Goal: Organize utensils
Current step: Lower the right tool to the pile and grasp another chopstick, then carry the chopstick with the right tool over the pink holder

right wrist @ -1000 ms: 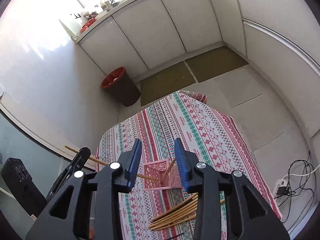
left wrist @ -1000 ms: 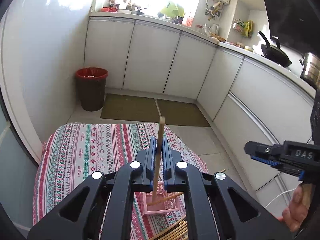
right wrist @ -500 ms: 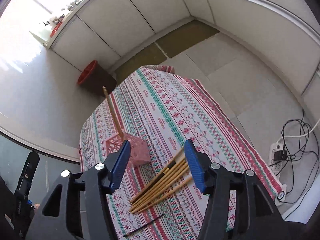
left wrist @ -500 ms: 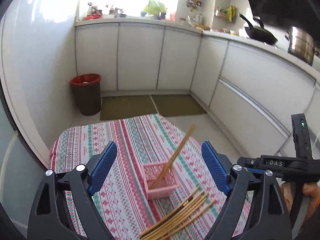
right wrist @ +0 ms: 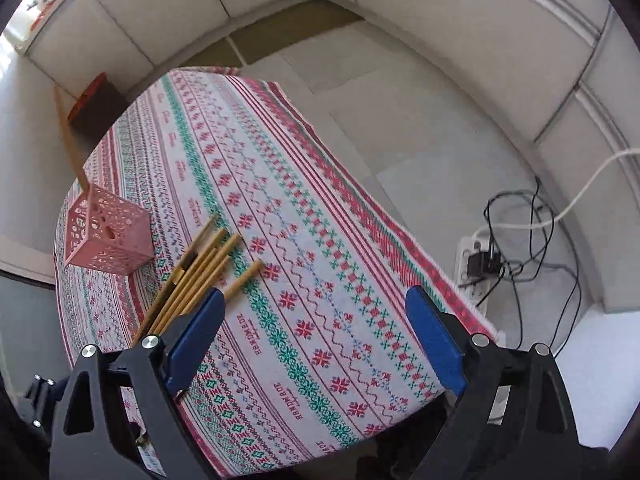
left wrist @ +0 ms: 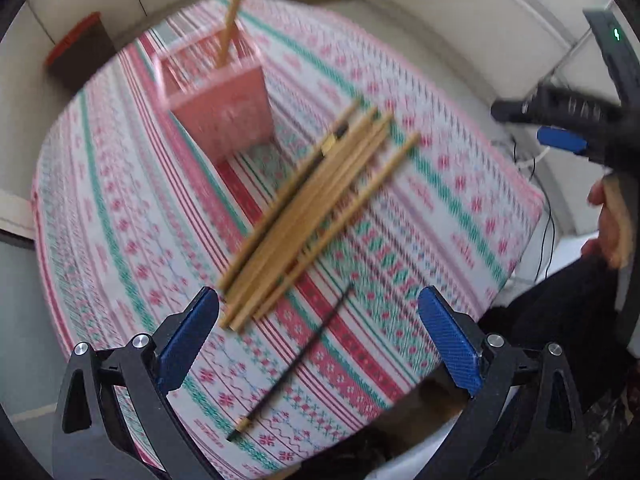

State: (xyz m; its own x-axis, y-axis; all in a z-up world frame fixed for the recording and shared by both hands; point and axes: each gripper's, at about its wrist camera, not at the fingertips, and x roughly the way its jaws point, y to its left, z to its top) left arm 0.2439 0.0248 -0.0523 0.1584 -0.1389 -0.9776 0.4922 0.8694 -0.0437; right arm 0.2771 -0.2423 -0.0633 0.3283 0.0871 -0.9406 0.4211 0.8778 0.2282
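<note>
**Both grippers held open above the chopstick pile**

The left gripper [left wrist: 318, 336] is pointed steeply down at the tabletop [left wrist: 440, 184], which is covered by a patterned cloth. Its jaws are spread wide, having just been opening, and nothing is pinched between them. A bundle of wooden chopsticks [left wrist: 316, 208] is seen lying flat on the cloth, its near ends just beside the left blue pad. A single dark chopstick [left wrist: 296, 360] lies apart from the bundle, nearer the camera. Beyond the bundle a pink basket [left wrist: 224, 116] stands upright, with one chopstick [left wrist: 234, 12] leaning out of it.

The right gripper [right wrist: 316, 340] is likewise aimed down, its jaws spread and just opened further, with only bare cloth between them. The bundle is seen beside its left pad, partly hidden behind it. A trash bin [right wrist: 96, 108] stands on the floor past the tabletop, and cables [right wrist: 520, 240] lie to the right.
</note>
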